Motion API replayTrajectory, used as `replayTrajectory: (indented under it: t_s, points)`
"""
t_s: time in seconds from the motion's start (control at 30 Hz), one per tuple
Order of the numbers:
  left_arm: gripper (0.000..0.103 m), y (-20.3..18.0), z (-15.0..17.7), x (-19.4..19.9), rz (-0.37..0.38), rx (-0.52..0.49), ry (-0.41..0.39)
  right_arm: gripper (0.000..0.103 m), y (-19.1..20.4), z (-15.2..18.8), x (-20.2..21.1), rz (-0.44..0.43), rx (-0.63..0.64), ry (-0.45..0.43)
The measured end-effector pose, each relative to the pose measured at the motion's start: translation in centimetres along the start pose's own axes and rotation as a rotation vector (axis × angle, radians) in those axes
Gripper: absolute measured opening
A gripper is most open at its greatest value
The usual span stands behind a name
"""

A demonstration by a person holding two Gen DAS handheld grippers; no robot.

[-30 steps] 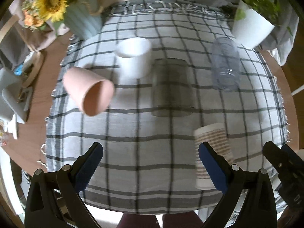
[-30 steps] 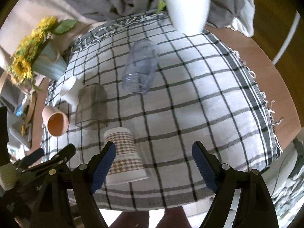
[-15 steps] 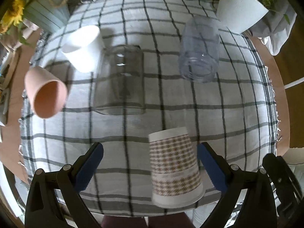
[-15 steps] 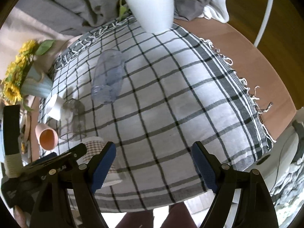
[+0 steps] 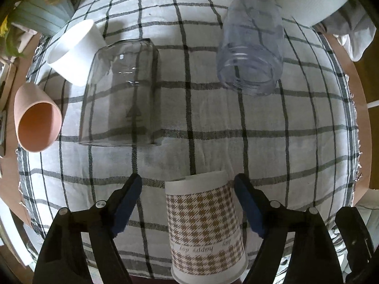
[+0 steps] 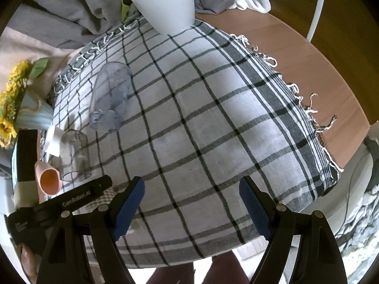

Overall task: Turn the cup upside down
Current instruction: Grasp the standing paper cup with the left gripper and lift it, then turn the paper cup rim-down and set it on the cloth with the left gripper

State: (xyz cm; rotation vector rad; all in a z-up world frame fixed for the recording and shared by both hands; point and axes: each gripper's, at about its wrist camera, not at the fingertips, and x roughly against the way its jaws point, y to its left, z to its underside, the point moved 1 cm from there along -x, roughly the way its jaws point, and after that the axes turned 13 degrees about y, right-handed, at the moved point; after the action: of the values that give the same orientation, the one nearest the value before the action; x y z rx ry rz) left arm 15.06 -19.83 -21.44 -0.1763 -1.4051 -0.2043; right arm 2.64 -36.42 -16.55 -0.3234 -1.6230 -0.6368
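Observation:
A houndstooth paper cup (image 5: 206,227) stands upside down near the table's front edge, between the open jaws of my left gripper (image 5: 189,203); the fingers are apart from it. A smoky glass (image 5: 120,92) stands upside down behind it. A clear plastic cup (image 5: 251,47), a white cup (image 5: 75,49) and a pink cup (image 5: 35,120) lie on their sides. My right gripper (image 6: 191,203) is open and empty over bare checked cloth at the front right; the clear plastic cup (image 6: 110,97) lies far to its left.
A checked cloth (image 5: 296,142) covers the round wooden table (image 6: 308,54). A white plant pot (image 6: 168,2) stands at the back. A blue vase of sunflowers (image 6: 28,111) stands at the back left. The left gripper's body (image 6: 59,206) shows at the right view's lower left.
My left gripper has moved right and forward, so the houndstooth cup now sits between its open jaws. My right gripper has swung right, away from that cup.

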Motion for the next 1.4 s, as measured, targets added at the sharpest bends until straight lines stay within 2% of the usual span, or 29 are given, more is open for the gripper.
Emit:
replayTrajectory:
  t_s: [0.07, 0.17, 0.27, 0.57, 0.8, 0.93, 1.13, 1.4]
  points:
    - [0.076, -0.6, -0.2, -0.4, -0.005, -0.004, 0.002, 0.082, -0.1, 0.0, -0.2, 0.003, 0.0, 0.007]
    - [0.063, -0.7, -0.2, -0.8, 0.0, -0.003, 0.013, 0.082, -0.1, 0.0, -0.5, 0.011, 0.007, 0.012]
    - [0.057, -0.8, 0.0, -1.0, 0.004, -0.005, 0.008, 0.082, -0.2, 0.0, -0.6, 0.016, 0.008, 0.015]
    - [0.056, -0.1, 1.3, 1.7, 0.004, -0.02, -0.08, 0.082, -0.2, 0.3, -0.4, 0.012, 0.011, 0.011]
    - [0.056, -0.4, 1.7, 4.9, 0.006, -0.067, -0.217, 0.082, 0.4, 0.4, 0.7, 0.008, 0.02, -0.022]
    - [0.055, 0.0, 0.8, 5.3, 0.012, -0.093, -0.27, 0.082, 0.6, 0.5, 1.2, 0.007, 0.019, -0.039]
    - [0.055, -1.0, 1.3, 6.3, 0.004, -0.136, -0.372, 0.082, 0.5, 0.9, 1.5, 0.019, 0.021, -0.051]
    - [0.054, -1.7, 3.4, 5.5, 0.035, -0.175, -0.366, 0.082, -0.2, 1.9, 1.2, 0.056, 0.032, -0.046]
